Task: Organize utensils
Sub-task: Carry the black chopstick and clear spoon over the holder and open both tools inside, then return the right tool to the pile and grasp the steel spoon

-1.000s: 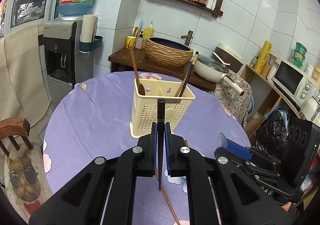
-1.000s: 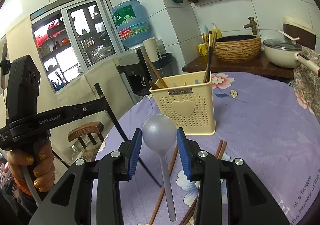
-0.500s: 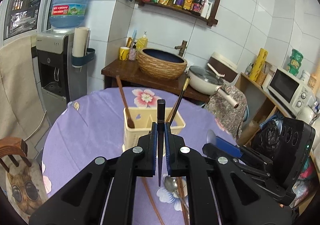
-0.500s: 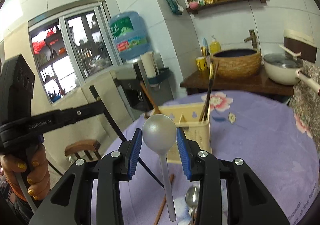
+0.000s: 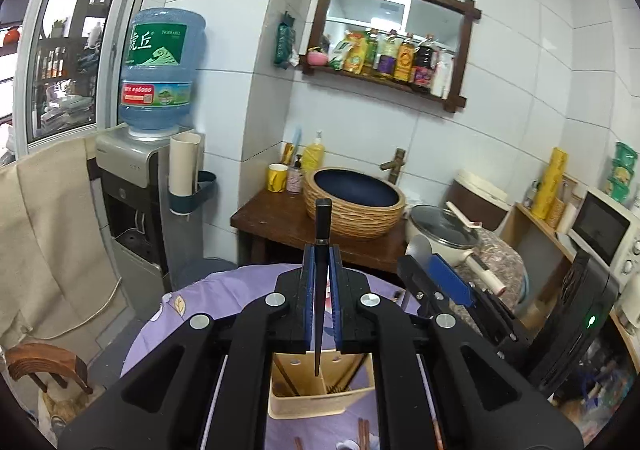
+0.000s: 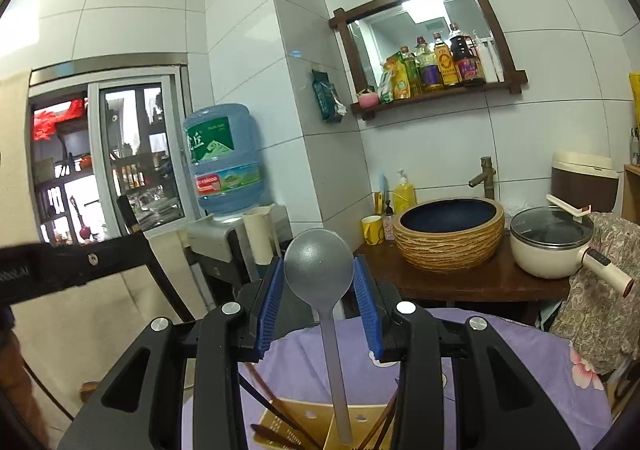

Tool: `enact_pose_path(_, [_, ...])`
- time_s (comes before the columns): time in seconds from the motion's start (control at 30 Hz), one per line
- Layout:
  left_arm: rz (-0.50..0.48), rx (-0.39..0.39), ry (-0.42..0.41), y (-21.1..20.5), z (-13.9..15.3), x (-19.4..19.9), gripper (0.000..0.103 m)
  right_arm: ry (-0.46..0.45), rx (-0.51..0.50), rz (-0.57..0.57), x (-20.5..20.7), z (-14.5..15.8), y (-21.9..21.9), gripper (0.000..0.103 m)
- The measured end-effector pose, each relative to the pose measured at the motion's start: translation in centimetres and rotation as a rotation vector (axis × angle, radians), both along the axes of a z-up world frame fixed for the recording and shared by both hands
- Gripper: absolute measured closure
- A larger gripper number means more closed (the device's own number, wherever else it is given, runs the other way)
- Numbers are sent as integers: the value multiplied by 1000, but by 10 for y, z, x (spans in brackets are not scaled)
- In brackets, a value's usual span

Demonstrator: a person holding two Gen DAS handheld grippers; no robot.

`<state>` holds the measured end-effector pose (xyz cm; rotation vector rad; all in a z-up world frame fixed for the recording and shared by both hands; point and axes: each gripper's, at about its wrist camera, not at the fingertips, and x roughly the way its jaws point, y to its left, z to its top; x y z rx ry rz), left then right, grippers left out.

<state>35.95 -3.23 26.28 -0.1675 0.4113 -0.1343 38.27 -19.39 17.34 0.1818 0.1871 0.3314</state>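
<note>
Chopstick (image 5: 322,250) sits pinched between the blue pads of your left gripper (image 5: 322,270), jaws nearly together on it, thick end poking out past the fingertips and thin tip hanging down over the cream utensil holder (image 5: 320,402). Your right gripper (image 6: 319,282) stands partly open with the grey spoon (image 6: 319,270) clamped by its bowl between the pads, handle pointing down into the holder (its tip looks to be over the right-hand compartment, though the view there is cramped). The holder stands on the purple flowered tablecloth (image 6: 520,362); inside you can see brown chopsticks in the left and right sections, leaning against the walls. More brown chopsticks (image 5: 362,430) lie on the cloth just in front of the holder. Beyond the table's far edge stand the wooden side table (image 6: 460,286) with its woven basin (image 6: 450,234), and the water dispenser (image 5: 132,209) to the left.
</note>
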Motion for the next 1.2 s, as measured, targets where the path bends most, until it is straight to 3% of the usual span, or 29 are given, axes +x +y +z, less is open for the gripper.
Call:
enact_pose_path(0.1, [15,1,46,2,-25,14,96,54,-8,-13,14,-37,3,68])
enact_pose_path(0.3, [5,18,117,-2,-83,22,96,125,-36,-37,14,-83,-3,68])
enact_pose_path(0.67, [-61,28,224,-15,-147,26,96,209,-142,-49,1,-124,-1,66])
enact_pose_path(0.73, [-56,16,219,-13,-150,24,96,199,-157,-36,-3,-126,-1,55])
enact_pose_path(0.83, [-65,3,222,-11,-151,19,94,176,-171,-38,-14,-127,-3,50])
enact_pose_path(0.9, [-80,-2,218,-10,-150,13,86,171,-172,-37,-21,-127,-6,47])
enact_pose_path(0.97, [-102,-26,209,-8,-148,2,52,189,-169,-16,-31,-128,-11,46])
enact_pose_path(1.0, [-111,-45,199,-6,-147,-4,45,203,-174,-5,-36,-129,-13,45])
enact_pose_path(1.2, [-145,-61,193,-2,-165,-49,34,325,-249,49,-65,-147,-16,45])
